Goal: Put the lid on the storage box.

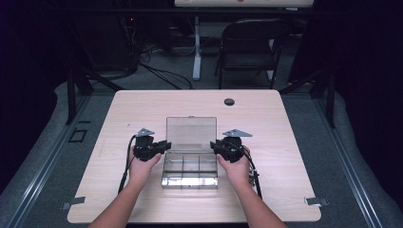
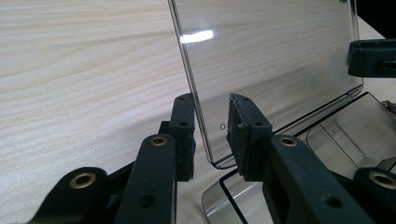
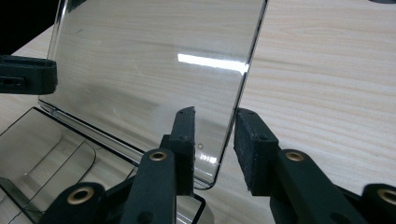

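Note:
A clear plastic compartment box (image 1: 190, 172) sits at the middle of the table, its transparent lid (image 1: 191, 130) standing upright behind several empty compartments. My left gripper (image 1: 164, 144) is at the lid's left edge. In the left gripper view it (image 2: 212, 116) is open, its jaws straddling the lid (image 2: 280, 56) edge with a gap on both sides. My right gripper (image 1: 215, 145) is at the lid's right edge. In the right gripper view it (image 3: 215, 116) is also open, with the lid (image 3: 154, 70) edge between its jaws, touching neither.
The light wooden table (image 1: 142, 104) has a black grommet (image 1: 229, 101) near its far edge and metal clips (image 1: 73, 203) at its front corners. A dark folding chair (image 1: 249, 42) and a white table leg (image 1: 196, 47) stand beyond it.

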Tool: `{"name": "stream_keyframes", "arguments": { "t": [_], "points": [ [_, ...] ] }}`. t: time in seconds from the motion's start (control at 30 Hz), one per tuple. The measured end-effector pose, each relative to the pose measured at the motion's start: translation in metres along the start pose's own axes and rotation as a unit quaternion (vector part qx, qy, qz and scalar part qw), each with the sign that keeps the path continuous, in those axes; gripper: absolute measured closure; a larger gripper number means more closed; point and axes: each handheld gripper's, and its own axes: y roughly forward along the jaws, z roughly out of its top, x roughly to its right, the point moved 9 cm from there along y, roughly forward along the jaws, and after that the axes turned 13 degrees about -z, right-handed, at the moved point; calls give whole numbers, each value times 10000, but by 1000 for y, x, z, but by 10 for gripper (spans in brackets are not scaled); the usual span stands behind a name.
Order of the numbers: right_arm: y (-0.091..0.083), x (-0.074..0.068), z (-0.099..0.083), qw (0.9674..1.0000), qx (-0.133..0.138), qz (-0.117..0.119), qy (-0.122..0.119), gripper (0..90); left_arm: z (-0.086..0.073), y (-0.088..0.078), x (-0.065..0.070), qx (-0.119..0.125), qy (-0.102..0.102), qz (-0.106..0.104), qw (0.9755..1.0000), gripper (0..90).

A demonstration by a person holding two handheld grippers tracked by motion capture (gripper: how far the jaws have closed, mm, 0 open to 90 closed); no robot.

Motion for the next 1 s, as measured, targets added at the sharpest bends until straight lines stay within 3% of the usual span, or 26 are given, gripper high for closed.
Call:
{"name": "stream_keyframes", "arguments": {
  "t": [0.4,0.57,1.0],
  "points": [
    [2,1,-1,9994,-131,156,289,697,-1,1,-2,27,-400,-294,9988,723],
    [3,3,-2,9985,-238,205,458,696,-2,2,-4,59,-682,-438,9967,721],
    [5,4,-4,9962,-391,283,722,695,-3,4,-7,87,-1023,-651,9926,717]
  ]
}}
